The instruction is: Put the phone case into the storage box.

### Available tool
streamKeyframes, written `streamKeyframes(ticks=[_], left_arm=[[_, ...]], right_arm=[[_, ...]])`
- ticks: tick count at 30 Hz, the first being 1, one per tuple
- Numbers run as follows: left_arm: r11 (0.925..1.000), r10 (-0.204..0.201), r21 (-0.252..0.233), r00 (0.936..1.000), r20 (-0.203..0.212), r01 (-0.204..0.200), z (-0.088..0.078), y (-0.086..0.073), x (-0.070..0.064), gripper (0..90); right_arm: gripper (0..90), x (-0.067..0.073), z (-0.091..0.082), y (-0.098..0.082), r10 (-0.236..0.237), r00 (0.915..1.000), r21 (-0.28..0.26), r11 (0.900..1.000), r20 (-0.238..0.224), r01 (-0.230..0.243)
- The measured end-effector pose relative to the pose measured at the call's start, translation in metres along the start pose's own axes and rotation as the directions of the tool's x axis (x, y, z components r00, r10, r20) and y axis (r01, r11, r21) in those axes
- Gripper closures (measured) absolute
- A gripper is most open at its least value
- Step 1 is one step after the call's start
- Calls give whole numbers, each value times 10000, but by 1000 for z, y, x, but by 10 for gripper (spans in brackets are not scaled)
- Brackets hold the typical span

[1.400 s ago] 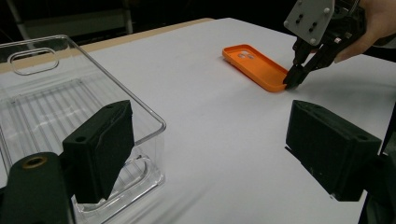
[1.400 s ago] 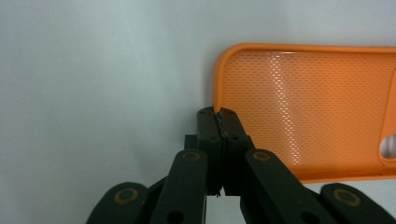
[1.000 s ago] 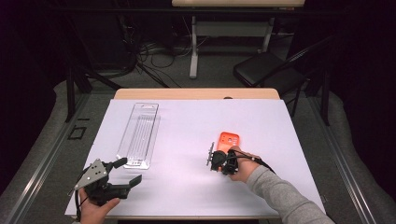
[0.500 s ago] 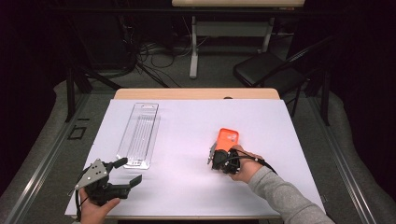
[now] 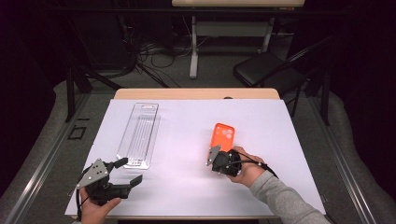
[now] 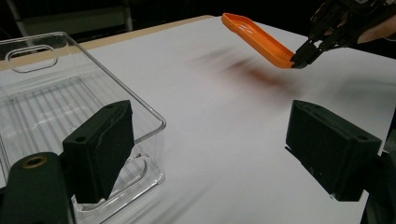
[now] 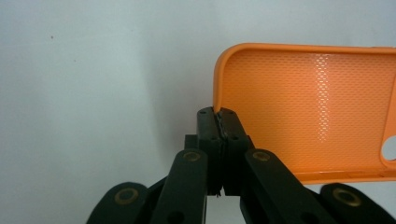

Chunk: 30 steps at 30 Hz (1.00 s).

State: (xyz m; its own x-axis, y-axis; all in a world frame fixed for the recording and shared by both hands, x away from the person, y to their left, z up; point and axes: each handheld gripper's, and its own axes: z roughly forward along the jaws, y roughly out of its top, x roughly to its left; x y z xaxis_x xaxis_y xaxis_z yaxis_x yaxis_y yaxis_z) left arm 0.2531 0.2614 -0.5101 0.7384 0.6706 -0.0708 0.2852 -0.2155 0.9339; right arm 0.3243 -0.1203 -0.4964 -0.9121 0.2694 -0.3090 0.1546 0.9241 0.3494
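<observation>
Orange phone case (image 5: 223, 136) hangs tilted above the white sheet (image 5: 187, 140), pinched at the rim of one end by the right gripper (image 5: 214, 154), whose jaws are clamped tight on its edge. The left gripper (image 5: 126, 170) rests near the table's (image 5: 196, 94) front left with jaws spread wide and nothing between them, just beside the clear plastic tray (image 5: 140, 135). Beyond the wooden table edge lie a dark floor, tangled cables (image 5: 140, 51) and a black chair (image 5: 266, 72).
</observation>
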Motion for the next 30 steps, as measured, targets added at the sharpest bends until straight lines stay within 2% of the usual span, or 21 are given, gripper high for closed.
streamKeyframes(ticks=[6, 9, 12, 13, 16, 19, 20, 22, 25, 30], left_arm=[[10000, 8, 79, 10000, 17, -8, 1, 0, 0, 155], [9999, -95, 69, 10000, -13, 95, 2, 0, 2, 155], [9998, -192, 41, 9998, 26, 192, 2, 1, 4, 155], [9997, -260, 3, 9997, 34, 260, 3, 2, 5, 155], [9993, -372, -15, 9993, 7, 372, 3, 6, 7, 155], [9987, -493, -96, 9988, -27, 492, 4, 13, 9, 155], [9984, -562, 88, 9983, -134, 563, 6, 19, 11, 155], [9981, -583, 166, 9981, -188, 586, 7, 23, 11, 155], [9979, -606, 233, 9980, -157, 609, 10, 34, 13, 155], [9983, -493, 317, 9988, 47, 491, 21, 55, 15, 155]], right_arm=[[897, 3, -2, 1, 26, 10000, -273, 9996, 87, -23], [897, 4, -4, 3, -236, 9992, -551, 9982, 315, 253], [897, 6, -5, 4, -170, 9989, -783, 9967, 434, 203], [897, 6, -7, 5, -338, 9977, -946, 9947, 581, 392], [897, 8, -10, 7, -335, 9959, -1096, 9931, 838, 426], [897, 9, -11, 8, -409, 9946, -1243, 9908, 959, 528], [896, 10, -14, 9, -333, 9941, -1345, 9898, 1029, 470], [897, 9, -15, 9, -415, 9933, -1377, 9889, 1078, 562], [896, 10, -19, 11, -394, 9926, -1430, 9882, 1147, 558], [897, 9, -28, 18, -711, 9878, -1522, 9840, 1388, 922]])
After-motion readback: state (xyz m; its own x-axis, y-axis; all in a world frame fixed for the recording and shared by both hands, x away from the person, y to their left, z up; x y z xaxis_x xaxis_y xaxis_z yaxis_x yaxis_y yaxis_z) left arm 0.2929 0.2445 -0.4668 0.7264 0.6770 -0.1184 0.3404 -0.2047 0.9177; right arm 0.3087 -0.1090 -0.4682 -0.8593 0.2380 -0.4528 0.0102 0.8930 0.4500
